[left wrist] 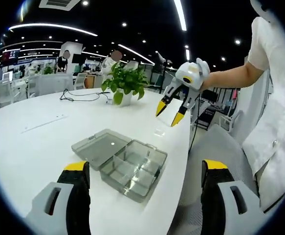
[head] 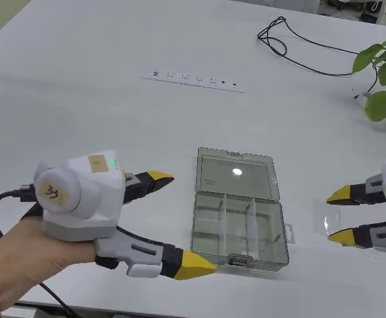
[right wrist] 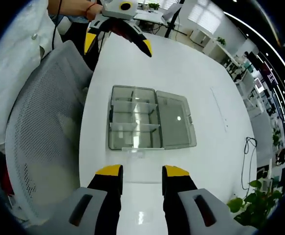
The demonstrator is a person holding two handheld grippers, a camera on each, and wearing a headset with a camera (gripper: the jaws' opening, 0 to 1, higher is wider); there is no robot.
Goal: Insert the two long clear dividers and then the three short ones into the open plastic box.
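The open clear plastic box (head: pixel 209 246) lies near the table's front edge, its lid (head: pixel 236 173) flat on the far side. Clear dividers (head: pixel 223 222) stand inside the tray and split it into compartments. My left gripper (head: pixel 178 222) is open wide just left of the box, with nothing between its fingers. My right gripper (head: pixel 340 215) is open to the right of the box. A small clear piece (head: pixel 330 224) lies on the table by its tips. The box (left wrist: pixel 132 164) lies ahead of my left jaws, and the box (right wrist: pixel 132 122) is also ahead of my right jaws.
A white power strip (head: pixel 193 79) lies flat at the back of the table (head: pixel 80 99). A black cable (head: pixel 298 50) and a potted plant (head: pixel 381 73) are at the far right. A grey mesh chair (right wrist: pixel 39 127) stands at the table's near edge.
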